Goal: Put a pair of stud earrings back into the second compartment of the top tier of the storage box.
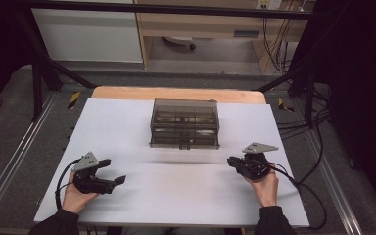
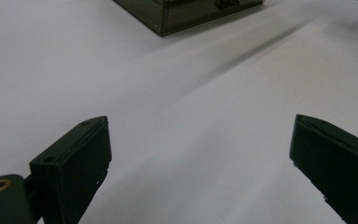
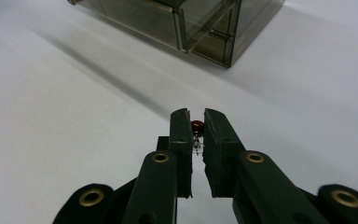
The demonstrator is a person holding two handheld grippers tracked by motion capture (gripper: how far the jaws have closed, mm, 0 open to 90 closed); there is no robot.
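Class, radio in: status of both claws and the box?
Left claw open, empty. Right claw shut on small red bead. Smoky plastic box mid-table, untouched. Path clear.

No text, label, brand name or number can be read in any of the pictures. In the high view, black-and-yellow striped hazard markings (image 1: 74,99) are seen on the floor frame at about 10 o'clock from the desk (image 1: 127,127), and a second set (image 1: 285,105) at about 2 o'clock; no lettering is carried by them.
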